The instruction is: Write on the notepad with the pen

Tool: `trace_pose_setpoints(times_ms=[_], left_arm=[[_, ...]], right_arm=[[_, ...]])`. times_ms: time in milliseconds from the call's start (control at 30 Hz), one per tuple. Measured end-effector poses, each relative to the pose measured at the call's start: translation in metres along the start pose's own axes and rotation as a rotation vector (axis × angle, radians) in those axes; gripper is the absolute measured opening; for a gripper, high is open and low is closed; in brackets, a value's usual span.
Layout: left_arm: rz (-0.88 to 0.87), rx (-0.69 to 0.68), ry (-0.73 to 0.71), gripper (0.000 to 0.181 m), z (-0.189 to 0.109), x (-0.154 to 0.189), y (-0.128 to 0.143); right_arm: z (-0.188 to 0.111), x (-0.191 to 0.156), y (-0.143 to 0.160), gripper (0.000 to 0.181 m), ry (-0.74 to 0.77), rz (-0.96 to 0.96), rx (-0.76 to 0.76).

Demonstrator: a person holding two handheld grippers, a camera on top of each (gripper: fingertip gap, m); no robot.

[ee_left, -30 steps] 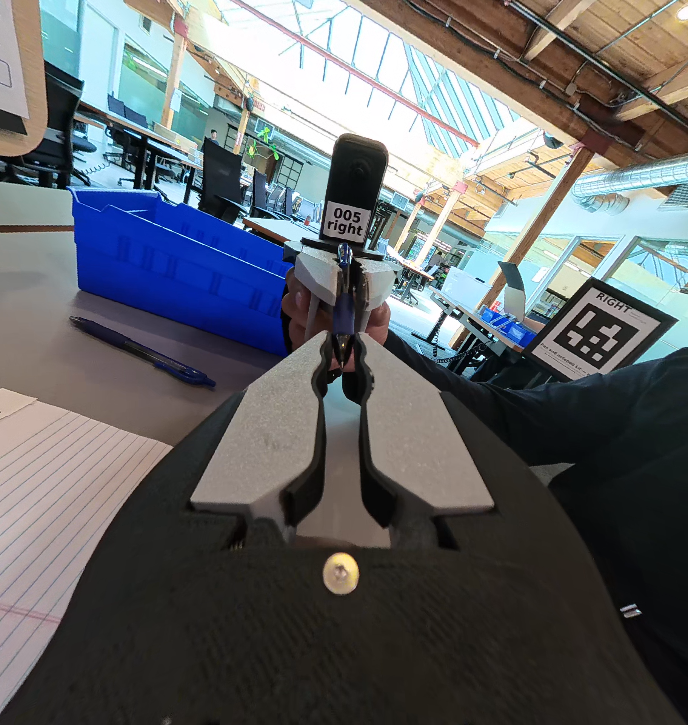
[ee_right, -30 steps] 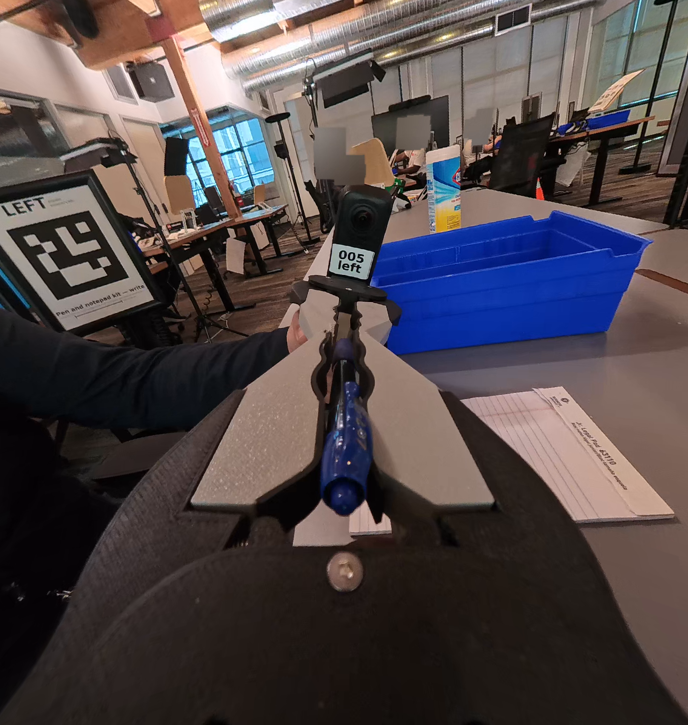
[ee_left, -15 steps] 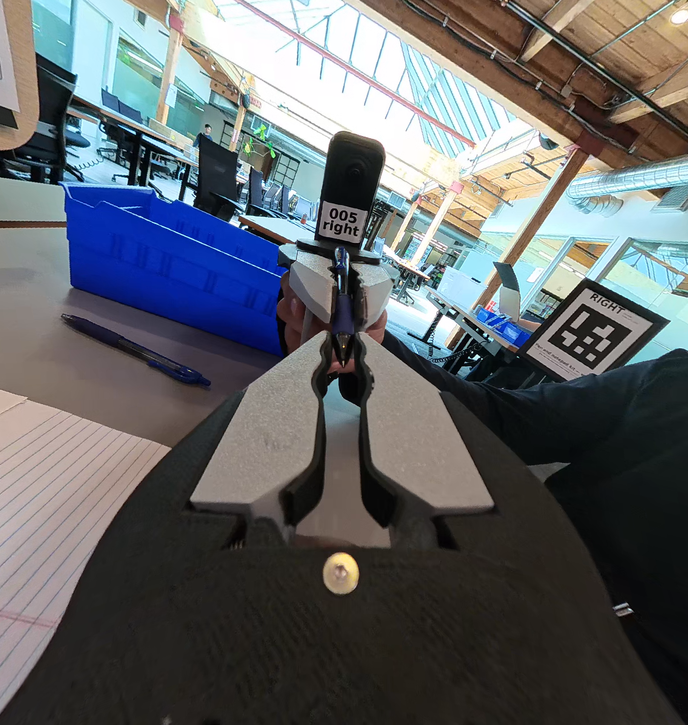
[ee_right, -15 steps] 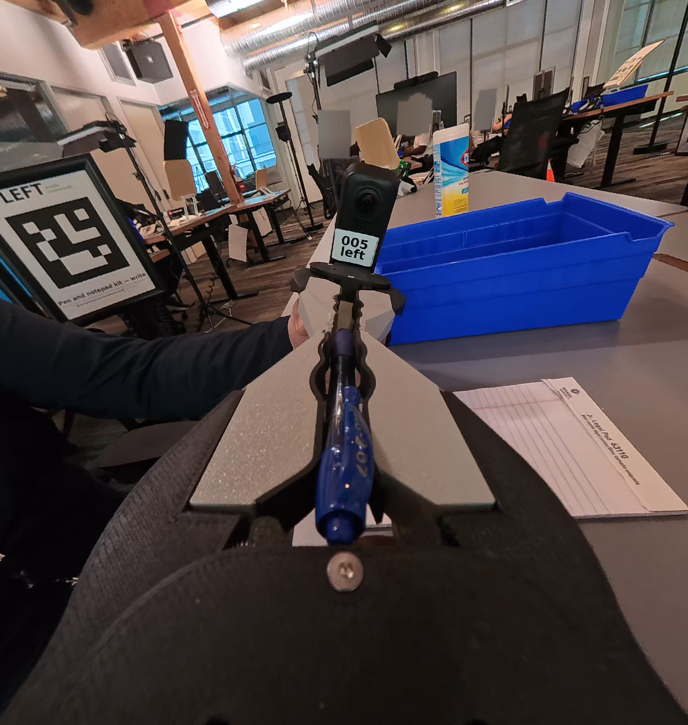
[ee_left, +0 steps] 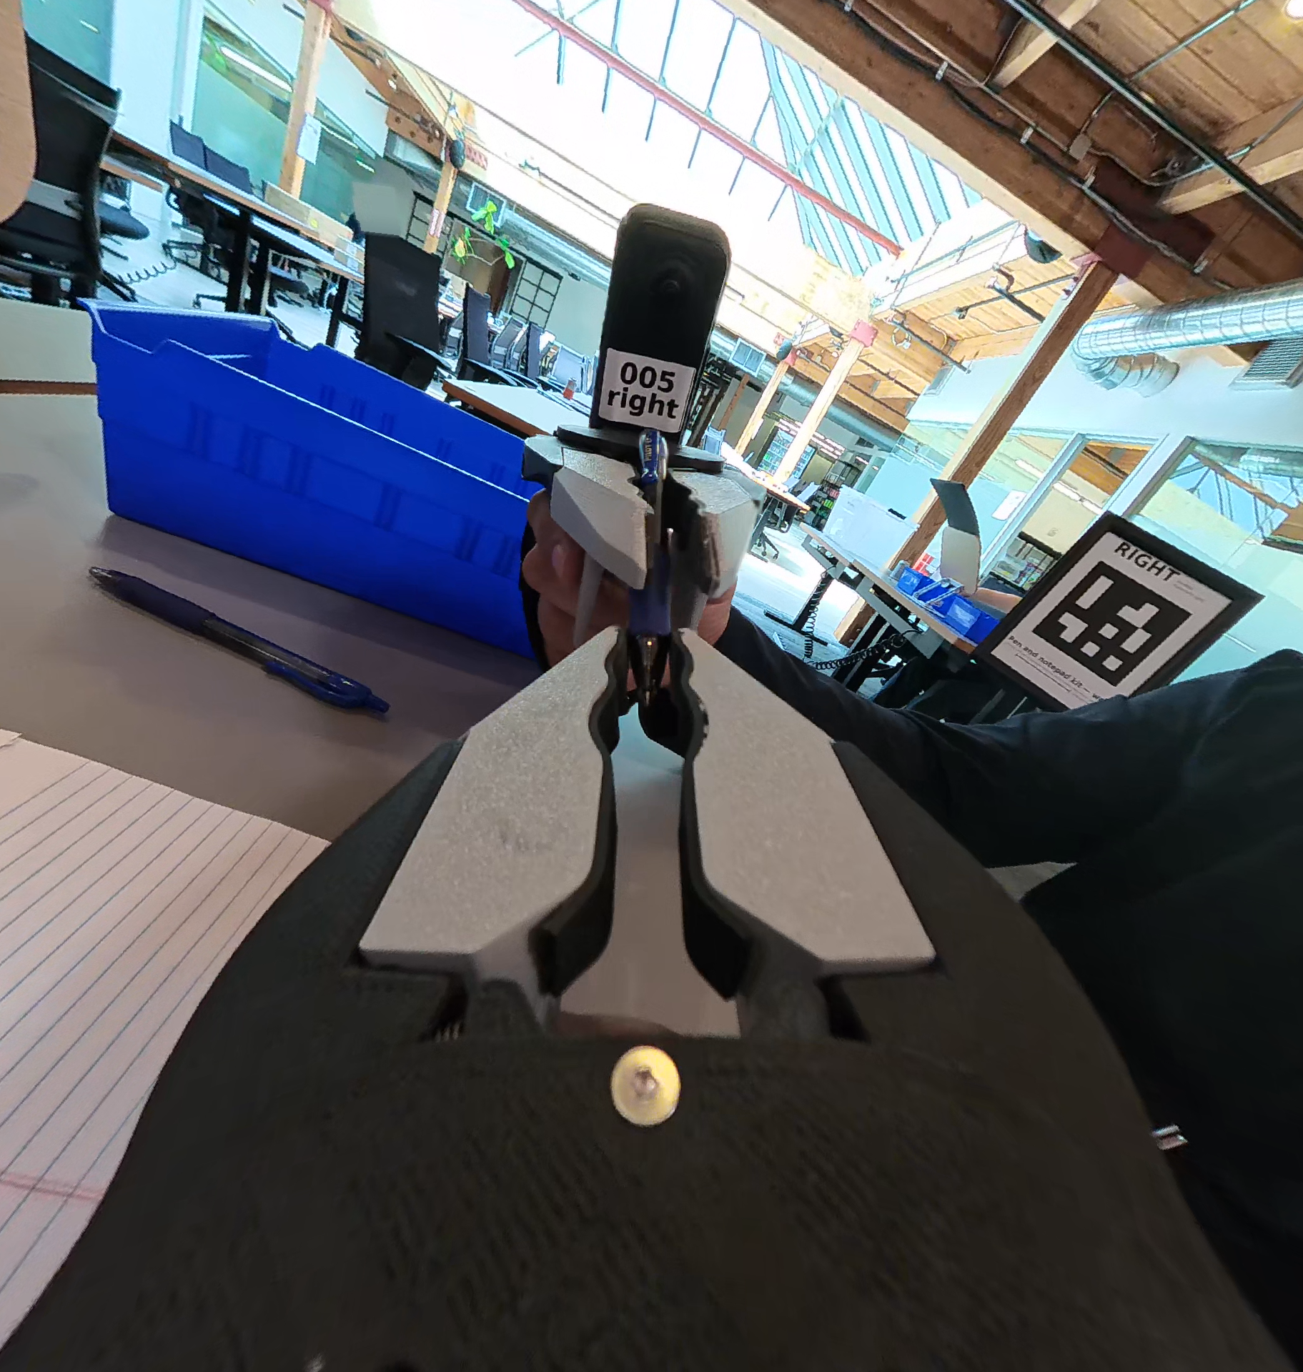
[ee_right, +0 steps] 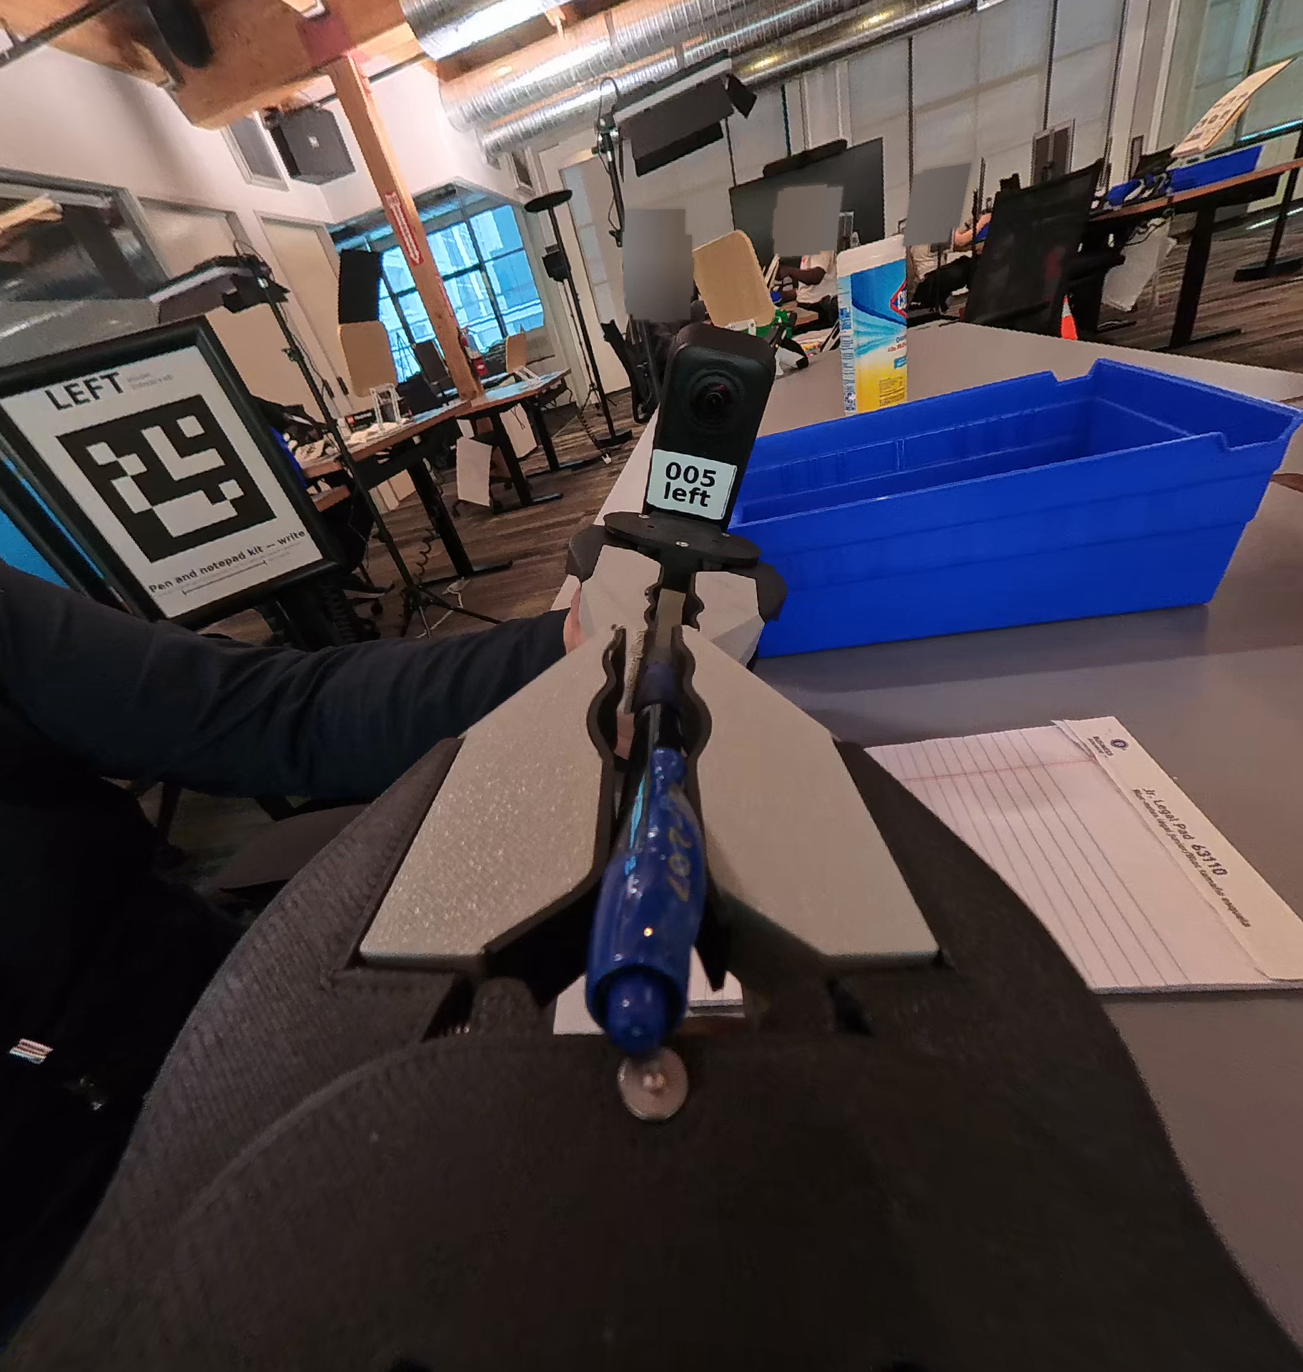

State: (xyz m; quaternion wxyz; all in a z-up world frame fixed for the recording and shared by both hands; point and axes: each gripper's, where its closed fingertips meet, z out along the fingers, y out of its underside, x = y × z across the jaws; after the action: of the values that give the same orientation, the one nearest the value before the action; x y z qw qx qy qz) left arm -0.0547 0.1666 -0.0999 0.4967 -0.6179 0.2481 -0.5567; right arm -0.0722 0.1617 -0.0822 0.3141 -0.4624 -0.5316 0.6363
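A: Start close in. What is the right gripper [ee_right: 652,672] doing?

B: Its two grey fingers [ee_right: 529,802] are pressed in on a blue pen [ee_right: 652,876]. The pen lies along the slot between them, its blunt rear end toward the camera and its writing end past the fingertips.

A: And the left gripper [ee_left: 648,687]?

B: Its fingers [ee_left: 507,824] are drawn nearly together, with only a narrow slot between them. The pen's dark tip [ee_left: 647,653] sits right at its fingertips; I cannot tell whether they actually pinch the tip or only frame it.

A: So the two grippers face each other?

B: Yes, nose to nose above the grey table [ee_right: 1190,668], each held by a hand with a dark sleeve [ee_right: 262,698] behind it.

A: Where is the notepad?

B: The lined white notepad [ee_right: 1064,839] lies flat on the table just beside the grippers, lower left in the left wrist view [ee_left: 76,928]. Neither gripper touches it.

A: Further out?

B: A second blue pen [ee_left: 232,638] lies loose on the table between the pad and a blue plastic bin [ee_left: 299,460]. Beyond the bin stands a wipes canister [ee_right: 871,327]. A framed marker sign [ee_right: 158,475] stands off the table edge.
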Motion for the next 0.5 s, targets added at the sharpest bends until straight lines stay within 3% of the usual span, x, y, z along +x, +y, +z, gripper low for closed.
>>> trace_pose_setpoints(times_ms=[167, 400, 500], left_arm=[[0.007, 0.008, -0.009, 0.008, 0.0, -0.001, -0.001], [0.025, -0.085, -0.021, 0.008, 0.01, -0.003, 0.017], [0.031, -0.099, -0.021, 0.009, 0.014, -0.002, 0.021]], right_arm=[[0.0, -0.003, -0.001, 0.017, -0.026, 0.025, 0.008], [-0.001, 0.007, -0.008, 0.008, 0.048, 0.007, 0.049], [0.006, 0.003, 0.001, 0.007, 0.03, -0.004, -0.005]])
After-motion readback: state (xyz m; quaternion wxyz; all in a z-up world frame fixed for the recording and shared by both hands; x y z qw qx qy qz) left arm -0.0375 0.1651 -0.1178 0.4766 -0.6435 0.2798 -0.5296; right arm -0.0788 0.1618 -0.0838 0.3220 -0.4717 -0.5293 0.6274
